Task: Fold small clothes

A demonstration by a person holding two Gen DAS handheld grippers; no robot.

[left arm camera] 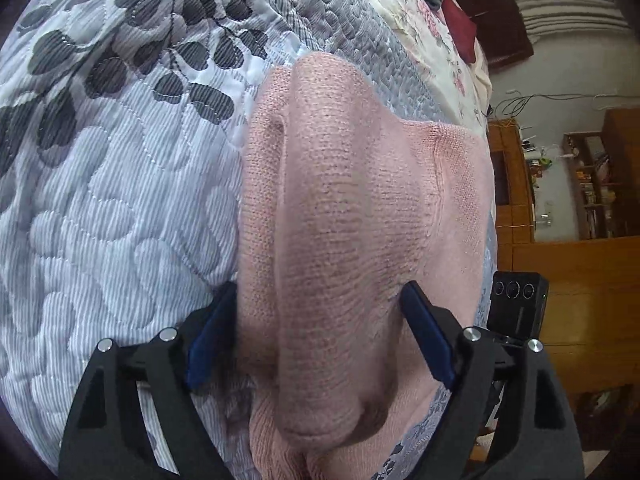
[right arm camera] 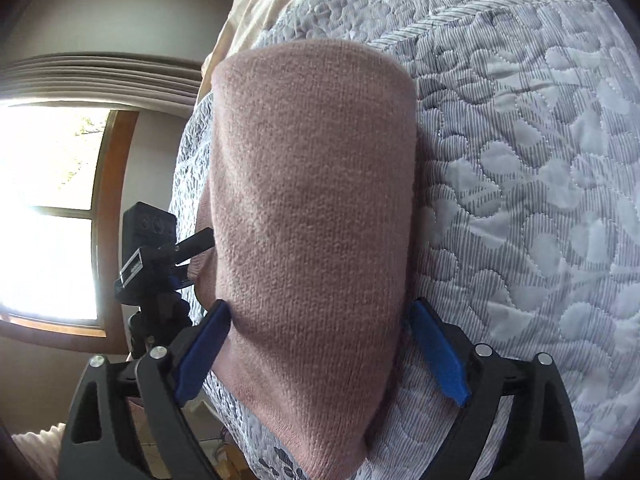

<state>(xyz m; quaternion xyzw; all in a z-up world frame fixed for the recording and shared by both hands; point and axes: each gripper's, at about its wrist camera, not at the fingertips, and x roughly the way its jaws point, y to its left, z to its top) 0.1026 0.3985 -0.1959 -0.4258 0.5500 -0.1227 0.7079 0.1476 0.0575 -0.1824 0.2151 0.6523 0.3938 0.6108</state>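
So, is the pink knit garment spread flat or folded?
Not flat. The pink knit garment bunches into a raised ridge on the quilt; whether folded, cannot tell.

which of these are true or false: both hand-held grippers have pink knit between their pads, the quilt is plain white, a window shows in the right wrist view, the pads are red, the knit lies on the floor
1. Both the left hand-held gripper and the right hand-held gripper have the pink knit between their pads. True.
2. The quilt is plain white. False: it is grey-striped, with a dark leaf print.
3. A window shows in the right wrist view. True.
4. The pads are red. False: they are blue.
5. The knit lies on the floor. False: it lies on the quilt.
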